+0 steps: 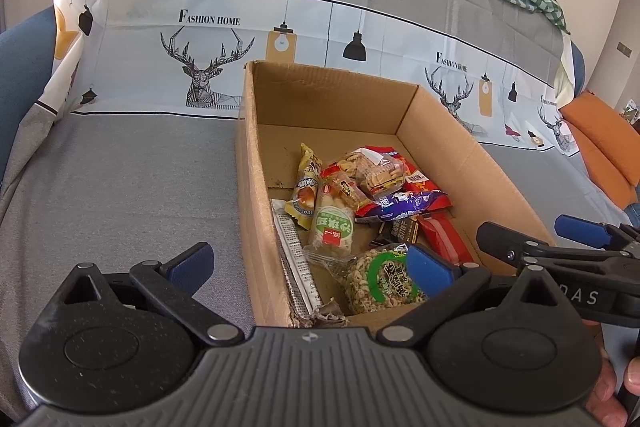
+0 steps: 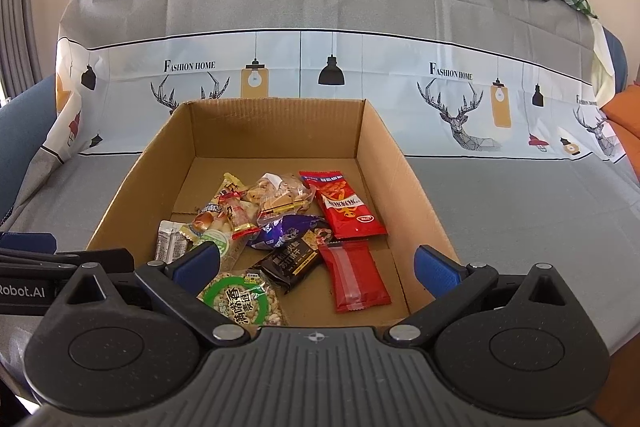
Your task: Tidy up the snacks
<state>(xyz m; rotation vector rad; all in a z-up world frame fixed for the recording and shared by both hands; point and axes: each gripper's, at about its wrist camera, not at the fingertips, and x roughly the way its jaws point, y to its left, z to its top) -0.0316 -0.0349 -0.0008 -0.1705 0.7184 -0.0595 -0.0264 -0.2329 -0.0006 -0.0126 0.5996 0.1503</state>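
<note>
- Our left gripper [image 1: 310, 269] hangs wide open and empty at the cardboard box's [image 1: 256, 163] near-left corner, over the grey sofa cover [image 1: 120, 179].
- Inside the box, left to right in the right wrist view: a silver sachet [image 2: 171, 241], the green-ringed puffed-rice pack [image 2: 240, 301], a purple pouch [image 2: 286, 233], a black biscuit pack [image 2: 294, 261], two red packets [image 2: 344, 211].
- Our right gripper [image 2: 316, 267] also gapes empty above the near edge.
- We judge every snack already boxed; for tidying, we should pinch one wrapper by its sealed edge, not the crumbly middle.
</note>
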